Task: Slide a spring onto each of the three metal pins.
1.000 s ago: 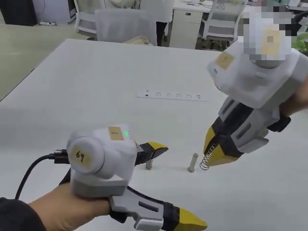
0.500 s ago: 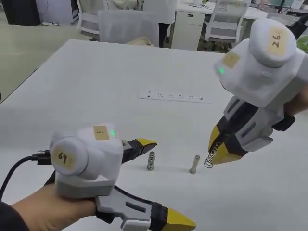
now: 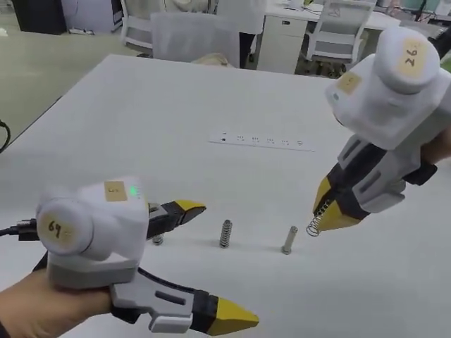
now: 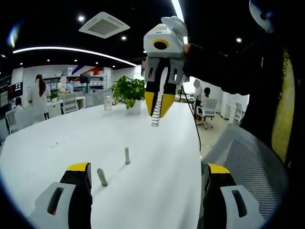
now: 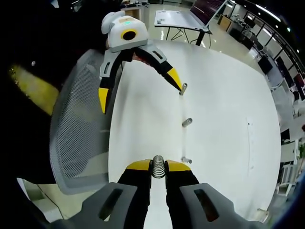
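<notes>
Endwise, the right gripper view shows the spring clamped in right tool; left tool apart.

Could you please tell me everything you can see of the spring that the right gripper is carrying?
The spring is a small, slim coil of bare silvery wire. The right gripper is shut on its upper end, pinching it between yellow tips, and nothing else touches it. It hangs tilted with its lower end free in the air above the white table, close beside the bare upright pin but not yet over it. In the right gripper view it appears end-on, as a ring between the jaws.
</notes>
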`<action>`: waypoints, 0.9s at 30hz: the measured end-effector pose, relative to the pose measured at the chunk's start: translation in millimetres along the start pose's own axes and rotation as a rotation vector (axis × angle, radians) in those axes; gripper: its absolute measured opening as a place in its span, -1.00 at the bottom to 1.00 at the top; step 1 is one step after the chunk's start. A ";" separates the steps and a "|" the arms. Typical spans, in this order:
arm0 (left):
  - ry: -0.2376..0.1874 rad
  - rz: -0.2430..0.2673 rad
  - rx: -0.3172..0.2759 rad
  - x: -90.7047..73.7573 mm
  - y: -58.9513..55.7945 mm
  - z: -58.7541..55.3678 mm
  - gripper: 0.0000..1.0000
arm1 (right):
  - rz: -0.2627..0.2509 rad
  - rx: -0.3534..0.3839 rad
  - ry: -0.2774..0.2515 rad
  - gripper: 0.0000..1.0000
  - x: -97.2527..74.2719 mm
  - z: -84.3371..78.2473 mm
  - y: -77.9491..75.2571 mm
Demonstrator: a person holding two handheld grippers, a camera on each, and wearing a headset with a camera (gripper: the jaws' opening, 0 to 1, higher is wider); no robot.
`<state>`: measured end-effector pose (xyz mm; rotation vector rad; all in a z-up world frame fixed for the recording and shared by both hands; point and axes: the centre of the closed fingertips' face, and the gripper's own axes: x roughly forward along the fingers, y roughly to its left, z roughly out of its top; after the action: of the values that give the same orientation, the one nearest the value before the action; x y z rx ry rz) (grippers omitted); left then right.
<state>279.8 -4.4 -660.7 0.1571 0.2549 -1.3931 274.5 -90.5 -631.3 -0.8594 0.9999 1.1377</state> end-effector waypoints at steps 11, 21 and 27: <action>0.040 0.051 -0.013 -18.4 10.7 -24.8 0.91 | -0.015 0.023 0.008 -0.85 4.7 -6.7 -16.6; 0.054 0.105 -0.030 -34.4 19.6 -38.6 0.89 | -0.019 0.049 0.015 -0.85 15.2 -11.7 -33.5; 0.058 0.127 -0.032 -42.7 22.4 -44.2 0.88 | -0.020 0.067 0.026 -0.84 22.4 -14.9 -45.5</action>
<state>291.5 51.4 -692.6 0.1841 0.3101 -1.2591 318.6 -107.1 -655.1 -0.8308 1.0427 1.0723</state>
